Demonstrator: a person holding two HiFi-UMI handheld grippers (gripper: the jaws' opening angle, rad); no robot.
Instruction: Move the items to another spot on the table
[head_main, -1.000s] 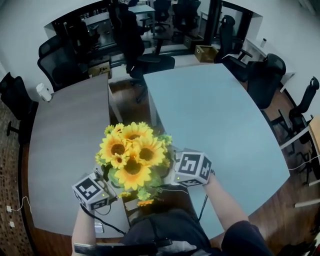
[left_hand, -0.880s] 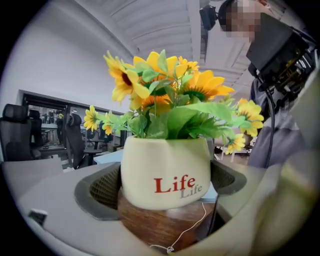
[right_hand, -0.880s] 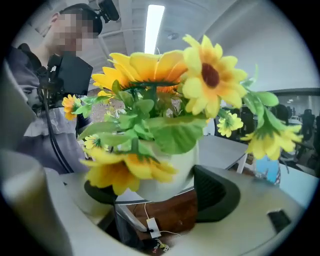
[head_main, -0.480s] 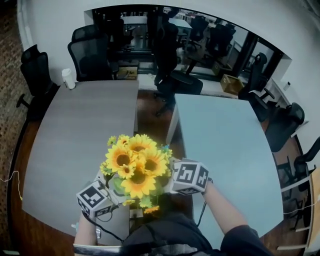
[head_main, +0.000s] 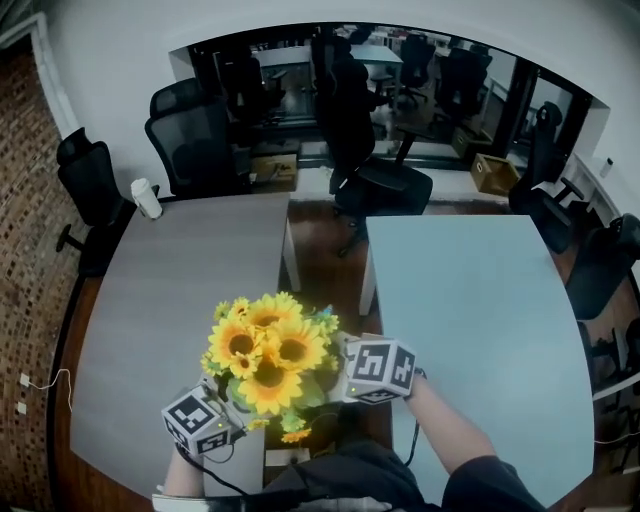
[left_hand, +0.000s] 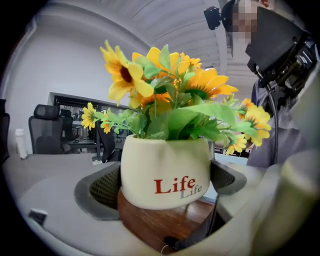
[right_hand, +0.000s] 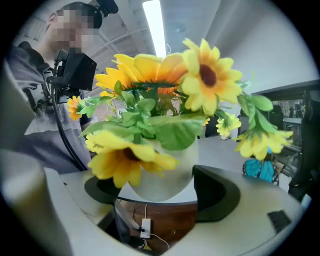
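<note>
A white pot printed "Life" (left_hand: 165, 170) holds a bunch of yellow sunflowers (head_main: 265, 350). My left gripper (left_hand: 162, 184) has its grey jaws against the pot's two sides. My right gripper (right_hand: 161, 192) clasps the same pot (right_hand: 167, 172) from the opposite side with its black jaws. In the head view the blooms hide the pot and the jaws; only the left marker cube (head_main: 200, 421) and the right marker cube (head_main: 380, 369) show beside them. The pot hangs in the air over the wooden floor, by the grey table's near right corner.
A grey table (head_main: 170, 280) lies to the left and a light blue table (head_main: 470, 300) to the right, with a gap of wooden floor (head_main: 325, 265) between. A white cup (head_main: 146, 198) stands at the grey table's far corner. Office chairs (head_main: 195, 135) ring the tables.
The head view has swung left, so the grey table fills more of it. The pot has stayed between both grippers, low in the view over the gap.
</note>
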